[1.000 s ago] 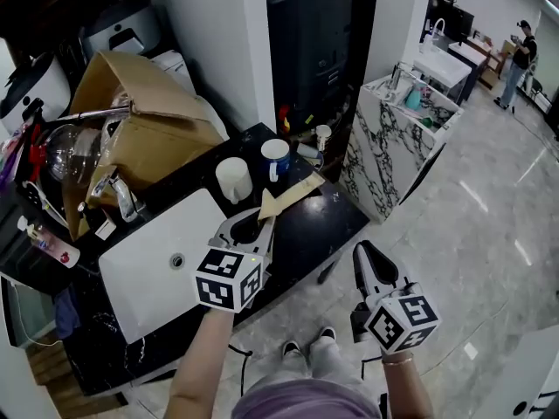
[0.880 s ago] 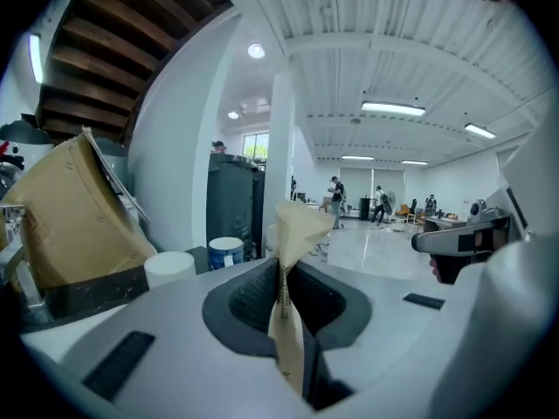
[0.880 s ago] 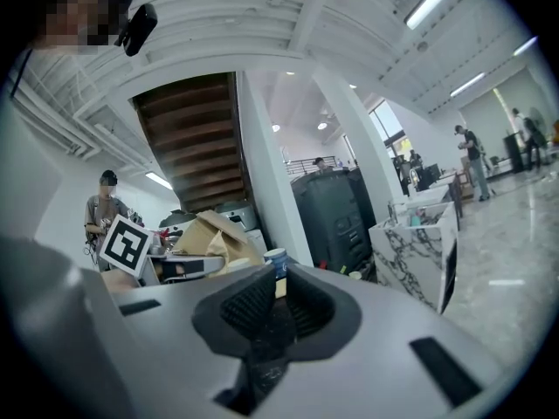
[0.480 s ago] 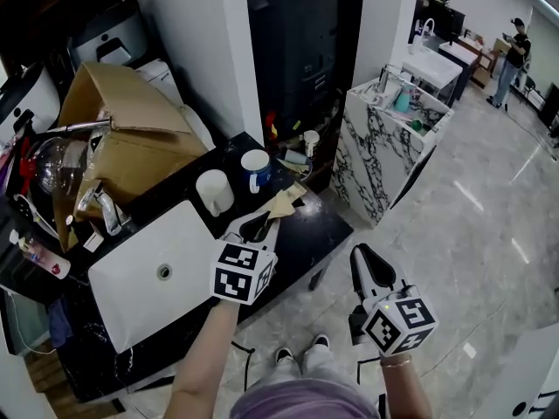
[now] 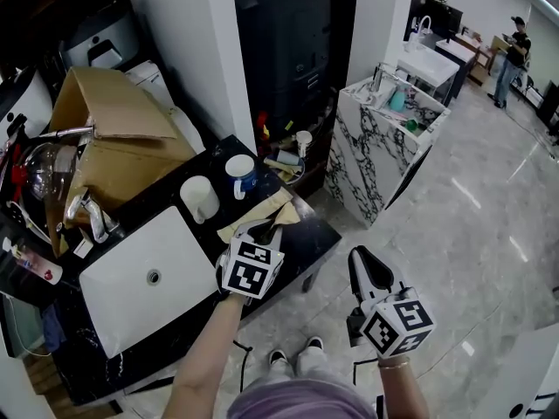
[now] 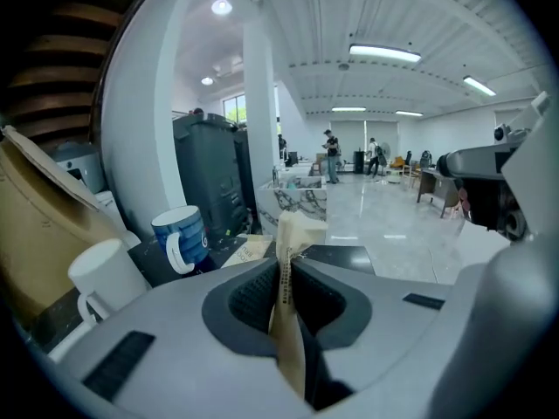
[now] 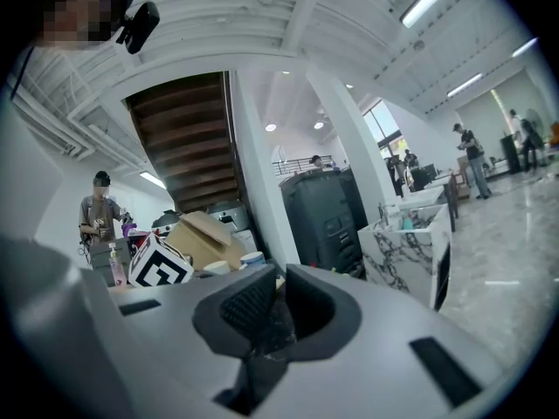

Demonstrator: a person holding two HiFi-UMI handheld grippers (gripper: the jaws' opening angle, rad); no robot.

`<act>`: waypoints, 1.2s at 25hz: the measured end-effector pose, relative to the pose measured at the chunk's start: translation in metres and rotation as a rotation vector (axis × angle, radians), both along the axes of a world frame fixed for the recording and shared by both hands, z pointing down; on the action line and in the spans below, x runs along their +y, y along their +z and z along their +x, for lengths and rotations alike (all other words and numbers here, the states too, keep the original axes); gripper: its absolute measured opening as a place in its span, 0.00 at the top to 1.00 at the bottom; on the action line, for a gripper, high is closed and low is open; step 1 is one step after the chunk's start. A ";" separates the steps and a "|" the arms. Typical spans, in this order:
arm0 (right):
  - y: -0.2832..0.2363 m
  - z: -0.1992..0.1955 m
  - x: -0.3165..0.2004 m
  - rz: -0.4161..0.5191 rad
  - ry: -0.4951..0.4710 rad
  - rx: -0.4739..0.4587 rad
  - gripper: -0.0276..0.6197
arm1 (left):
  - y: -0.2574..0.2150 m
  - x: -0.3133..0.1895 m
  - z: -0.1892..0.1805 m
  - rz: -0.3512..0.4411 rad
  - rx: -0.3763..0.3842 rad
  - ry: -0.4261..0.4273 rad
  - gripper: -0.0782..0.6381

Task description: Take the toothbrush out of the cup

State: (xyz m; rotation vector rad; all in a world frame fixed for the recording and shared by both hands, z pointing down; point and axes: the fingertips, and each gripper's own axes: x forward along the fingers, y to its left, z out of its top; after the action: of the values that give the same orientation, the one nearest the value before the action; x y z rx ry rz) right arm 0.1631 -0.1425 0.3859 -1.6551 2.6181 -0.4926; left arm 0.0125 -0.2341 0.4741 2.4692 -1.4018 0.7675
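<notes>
My left gripper (image 5: 264, 229) is shut on a flat tan paper packet (image 5: 278, 206); in the left gripper view that packet (image 6: 293, 234) stands pinched edge-on between the jaws (image 6: 283, 278). It hangs low over the black counter (image 5: 310, 238), right of the cups. A blue mug (image 5: 242, 173) and a white mug (image 5: 199, 197) stand upright behind it, also visible in the left gripper view as blue mug (image 6: 179, 238) and white mug (image 6: 105, 273). I see no toothbrush in either. My right gripper (image 5: 362, 254) hovers over the floor beside the counter, jaws together and nothing between them (image 7: 274, 297).
A white sink basin (image 5: 131, 291) with a faucet (image 5: 87, 212) fills the counter's left. A cardboard box (image 5: 109, 138) leans behind it. A marbled cabinet (image 5: 384, 147) stands to the right, a dark cabinet (image 5: 288, 51) behind. People stand far off at the upper right.
My left gripper, still holding the tan packet, has sunk and drawn away from the two mugs toward the counter's front right. The right gripper has barely shifted in the view.
</notes>
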 end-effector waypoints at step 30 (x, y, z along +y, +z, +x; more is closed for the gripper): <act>0.000 0.013 -0.016 -0.001 -0.050 -0.002 0.92 | 0.010 -0.014 0.031 0.002 -0.020 0.036 0.61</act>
State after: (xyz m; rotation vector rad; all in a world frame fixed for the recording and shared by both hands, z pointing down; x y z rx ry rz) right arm 0.1757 -0.1584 0.3857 -1.5926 2.6637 -0.4963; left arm 0.0440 -0.2485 0.4838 2.5011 -1.3687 0.8003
